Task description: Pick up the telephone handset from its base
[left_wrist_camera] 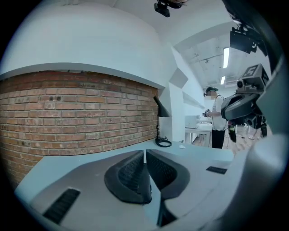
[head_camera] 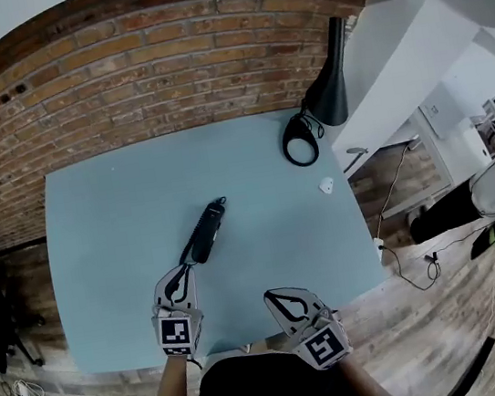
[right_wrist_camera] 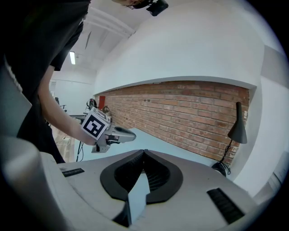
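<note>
A black telephone handset (head_camera: 205,232) lies on the light blue table (head_camera: 114,231), its cord trailing toward the near left; I cannot make out a base. My left gripper (head_camera: 181,271) hovers just short of the handset's near end, jaws shut and empty. To its right, near the table's front edge, my right gripper (head_camera: 278,296) is shut too, with nothing in it. In the left gripper view the left gripper (left_wrist_camera: 144,152) shows closed pads that hide the handset. The right gripper (right_wrist_camera: 143,152) shows closed pads as well, with the left gripper (right_wrist_camera: 108,134) off to its left.
A black desk lamp (head_camera: 331,78) stands at the table's far right corner by a brick wall (head_camera: 154,68), with a black ring (head_camera: 300,143) at its foot. A small white object (head_camera: 326,185) lies near the right edge. A person (left_wrist_camera: 217,122) stands far off.
</note>
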`<state>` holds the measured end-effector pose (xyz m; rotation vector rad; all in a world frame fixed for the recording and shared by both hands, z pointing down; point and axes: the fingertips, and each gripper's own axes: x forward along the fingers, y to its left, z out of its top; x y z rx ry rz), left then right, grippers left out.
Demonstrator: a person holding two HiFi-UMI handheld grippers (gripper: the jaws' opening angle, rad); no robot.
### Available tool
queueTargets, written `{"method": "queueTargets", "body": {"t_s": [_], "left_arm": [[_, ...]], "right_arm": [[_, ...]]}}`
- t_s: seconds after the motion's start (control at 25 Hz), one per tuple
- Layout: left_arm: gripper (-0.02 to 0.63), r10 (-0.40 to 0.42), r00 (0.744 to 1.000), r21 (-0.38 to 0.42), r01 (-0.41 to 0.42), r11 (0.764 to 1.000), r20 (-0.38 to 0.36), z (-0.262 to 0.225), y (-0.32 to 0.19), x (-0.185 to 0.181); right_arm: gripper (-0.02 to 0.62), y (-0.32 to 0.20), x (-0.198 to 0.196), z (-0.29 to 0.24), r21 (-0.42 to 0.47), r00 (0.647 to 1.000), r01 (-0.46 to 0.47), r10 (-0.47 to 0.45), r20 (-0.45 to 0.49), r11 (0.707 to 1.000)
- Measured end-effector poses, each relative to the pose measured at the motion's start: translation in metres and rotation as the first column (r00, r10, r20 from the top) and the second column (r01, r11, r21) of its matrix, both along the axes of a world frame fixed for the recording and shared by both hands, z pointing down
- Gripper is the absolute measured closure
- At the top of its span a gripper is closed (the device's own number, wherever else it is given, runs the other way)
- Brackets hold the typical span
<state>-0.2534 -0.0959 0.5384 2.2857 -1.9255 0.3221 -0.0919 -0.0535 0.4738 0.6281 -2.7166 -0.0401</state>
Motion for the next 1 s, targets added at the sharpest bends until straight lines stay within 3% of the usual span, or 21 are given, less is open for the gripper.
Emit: {"method": "queueTargets", "body": {"t_s": [0.08, 0.16, 0.36, 0.44, 0.6, 0.72, 0.92, 1.0], "left_arm": [[0.566, 0.018, 1.000, -0.024, -0.018, 1.000, 0.007, 0.006, -0.010, 0.003], [0.520, 0.049, 0.999, -0.072, -0.048, 0.996, -0.001, 0.014, -0.019, 0.008], [0.517, 0.096, 0.995, -0.172, -0.094, 0.981, 0.000, 0.033, -0.036, 0.018], [0.460, 0.101, 0.995, -0.205, -0.101, 0.973, -0.010, 0.039, -0.046, 0.019], [0.406, 0.086, 0.996, -0.272, -0.081, 0.959, 0.005, 0.053, -0.066, 0.019], [0.304, 0.063, 0.998, -0.324, -0.056, 0.944, 0.010, 0.067, -0.081, 0.018], [0.293, 0.040, 0.999, -0.387, -0.030, 0.921, 0.020, 0.088, -0.092, 0.017], [0.249, 0.047, 0.999, -0.433, -0.038, 0.901, 0.011, 0.101, -0.092, 0.018]], "right_arm": [[0.572, -0.012, 0.005, 0.000, -0.007, 1.000, -0.011, 0.011, 0.004, 1.000], [0.572, -0.019, 0.009, 0.000, -0.006, 1.000, -0.016, 0.016, 0.016, 1.000], [0.572, -0.034, 0.029, 0.002, -0.052, 0.997, -0.061, 0.064, 0.050, 0.997], [0.572, -0.042, 0.039, 0.004, -0.047, 0.996, -0.081, 0.083, 0.043, 0.996], [0.572, -0.057, 0.064, 0.007, -0.078, 0.985, -0.158, 0.163, 0.051, 0.984], [0.572, -0.067, 0.080, 0.011, -0.092, 0.978, -0.199, 0.204, 0.044, 0.976], [0.572, -0.072, 0.093, 0.019, -0.106, 0.973, -0.225, 0.230, 0.033, 0.969], [0.572, -0.072, 0.094, 0.023, -0.112, 0.972, -0.228, 0.234, 0.039, 0.967]]}}
